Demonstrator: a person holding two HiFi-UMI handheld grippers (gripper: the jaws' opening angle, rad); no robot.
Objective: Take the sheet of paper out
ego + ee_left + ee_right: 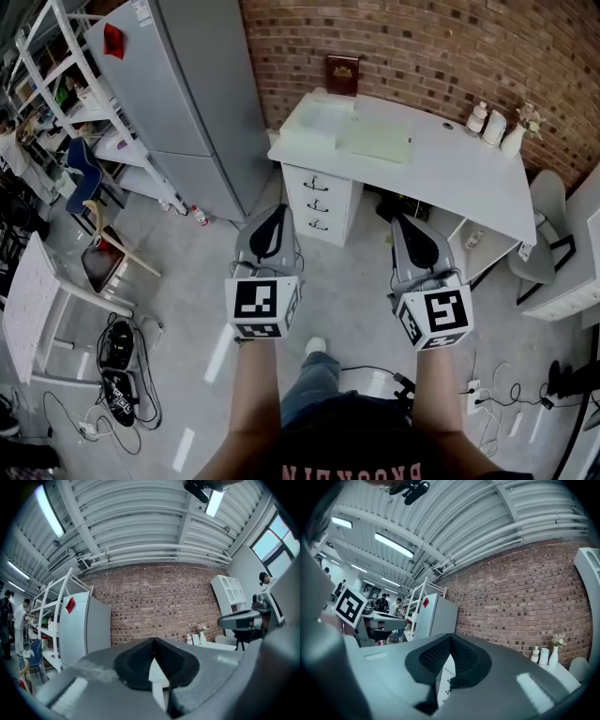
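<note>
A: Okay, we're reading this as the approach: we're standing well apart from the surface (459, 164).
B: Tongs?
A: We're seeing left tongs (274, 214) and right tongs (410, 225) both pinched closed, empty. The sheet of paper (377, 139) is lying on the surface. We're needing to step in and open up. We're counting two tongs, one sheet, three drawers (317, 202).

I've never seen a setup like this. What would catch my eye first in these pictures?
The left claw and the right claw are held out side by side mid-picture, both closed and empty, each carrying a black-and-white marker cube. Ahead, a white desk stands against a brick wall, with a pale sheet of paper on its left part.
</note>
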